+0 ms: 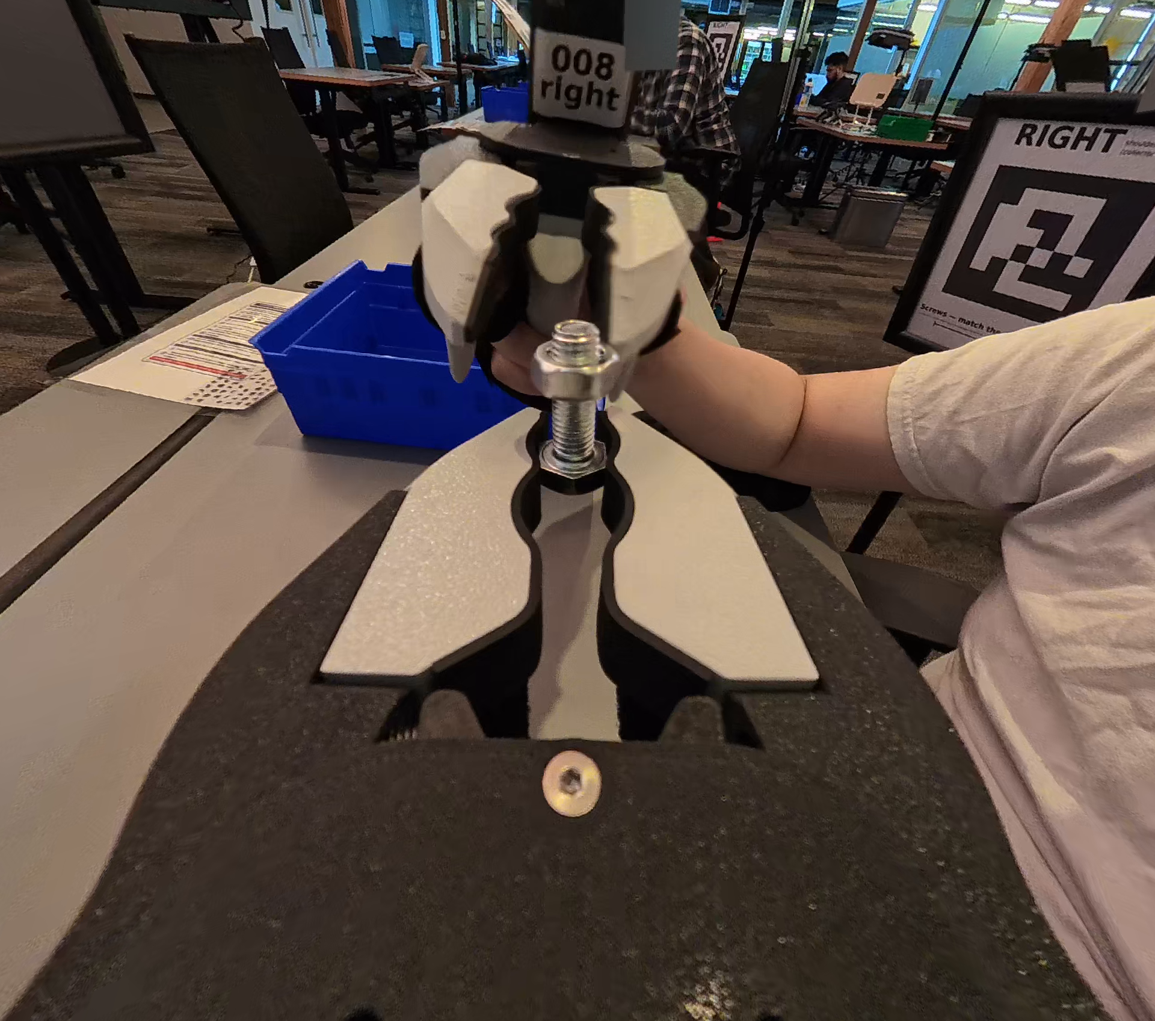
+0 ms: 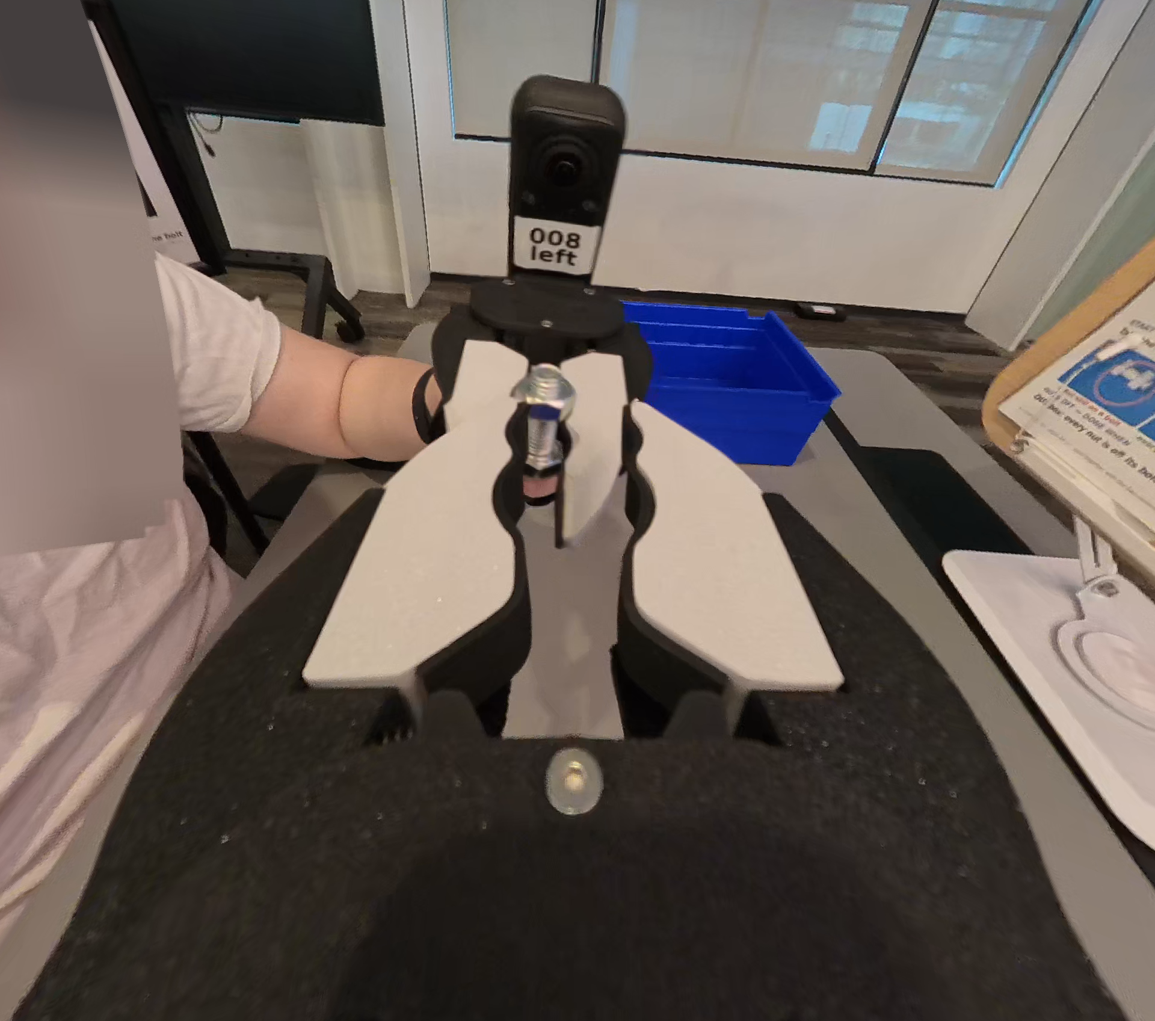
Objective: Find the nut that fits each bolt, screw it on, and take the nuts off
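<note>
A: Your desk [image 1: 112,497], left to right, please.

B: Item one, a printed sheet [image 1: 215,347] lying flat at the far left. Item two, a blue bin [image 1: 375,366] just beside it, open side up.

A: And the middle?

B: Item three, your left gripper [image 1: 572,466], drawn narrow on the head end of a silver bolt [image 1: 570,428]; the bolt stands upright from its tips. Item four, a hex nut [image 1: 575,369] threaded high on the shaft, near the top end.

A: Your other gripper?

B: Item five, your right gripper [image 1: 537,359], facing the left one, its fingers [image 1: 462,272] parted and reaching down on either side of the nut. Whether they touch it, I cannot tell.

A: Far right?

B: Item six, a framed sign [image 1: 1025,234] with a black-and-white marker, standing upright.
</note>
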A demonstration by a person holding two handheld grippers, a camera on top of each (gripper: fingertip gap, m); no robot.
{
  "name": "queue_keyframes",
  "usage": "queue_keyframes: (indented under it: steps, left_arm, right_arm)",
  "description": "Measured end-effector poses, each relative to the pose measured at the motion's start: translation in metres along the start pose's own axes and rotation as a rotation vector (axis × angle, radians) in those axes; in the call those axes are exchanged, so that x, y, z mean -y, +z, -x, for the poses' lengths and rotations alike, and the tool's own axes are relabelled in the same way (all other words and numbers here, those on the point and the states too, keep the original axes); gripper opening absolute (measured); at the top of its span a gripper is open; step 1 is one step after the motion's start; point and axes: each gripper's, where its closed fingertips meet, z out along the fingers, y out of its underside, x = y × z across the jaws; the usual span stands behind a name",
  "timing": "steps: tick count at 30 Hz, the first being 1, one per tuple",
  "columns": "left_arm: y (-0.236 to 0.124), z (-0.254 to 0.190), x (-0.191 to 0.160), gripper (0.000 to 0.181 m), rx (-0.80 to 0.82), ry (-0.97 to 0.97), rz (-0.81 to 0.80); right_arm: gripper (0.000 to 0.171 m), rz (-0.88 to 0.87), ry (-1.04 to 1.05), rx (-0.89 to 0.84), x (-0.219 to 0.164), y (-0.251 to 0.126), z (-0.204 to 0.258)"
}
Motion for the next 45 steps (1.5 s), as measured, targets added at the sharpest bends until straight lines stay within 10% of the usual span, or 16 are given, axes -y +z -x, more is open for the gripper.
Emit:
queue_keyframes:
  steps: [45]
  left_arm:
    - [-0.001, 0.000, 0.002, 0.014, 0.010, 0.008, 0.001]
  right_arm:
    - [0.018, -0.065, 0.086, -0.031, 0.001, -0.008, -0.018]
